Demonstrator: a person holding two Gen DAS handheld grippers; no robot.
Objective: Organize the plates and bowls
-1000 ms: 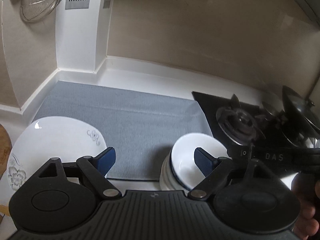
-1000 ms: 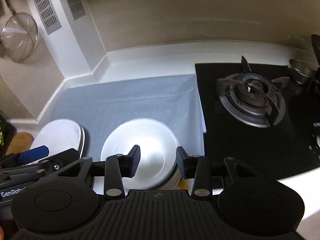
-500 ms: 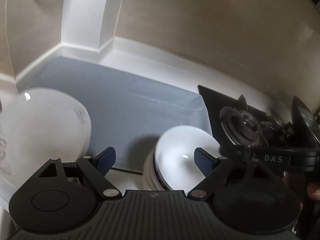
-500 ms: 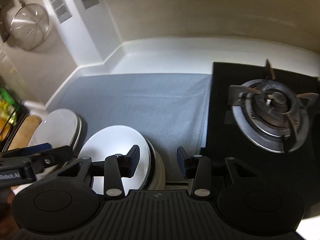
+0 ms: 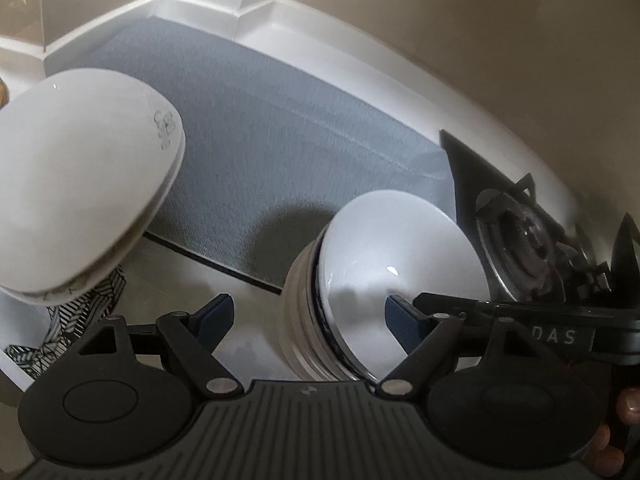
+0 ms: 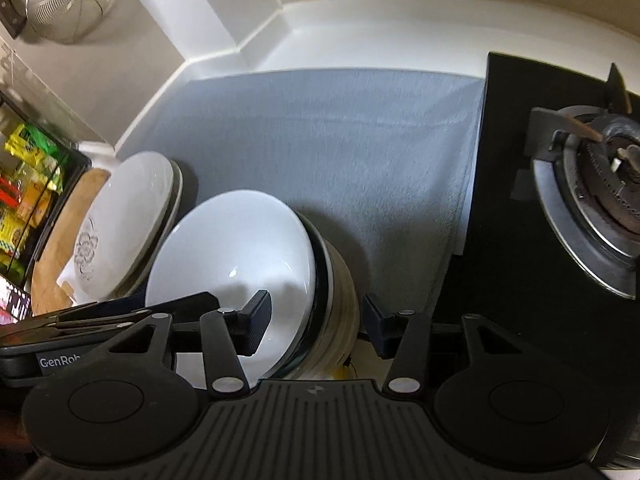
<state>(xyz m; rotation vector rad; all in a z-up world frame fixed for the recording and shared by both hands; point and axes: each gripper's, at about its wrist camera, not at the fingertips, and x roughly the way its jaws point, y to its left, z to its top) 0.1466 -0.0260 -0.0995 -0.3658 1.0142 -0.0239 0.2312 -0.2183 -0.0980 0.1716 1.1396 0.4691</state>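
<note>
Your left gripper [image 5: 308,320] tilts steeply downward, its jaws wide apart and closing a little, the pads pressing on nothing. Your right gripper [image 6: 314,322] tilts down just as steeply, jaws opening, nothing gripped. Fingertips [image 5: 630,410] show behind it.

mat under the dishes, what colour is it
Grey-blue, finely woven mat; the right wrist view shows it best.

The right gripper [image 6: 313,322] is opening, its jaws straddling the near right rim of the bowl stack [image 6: 240,248] without pressing it. Left of the stack leans a plate stack [image 6: 128,224]. Ahead lies the grey mat [image 6: 320,132]; to the right, the burner [image 6: 600,184].
</note>
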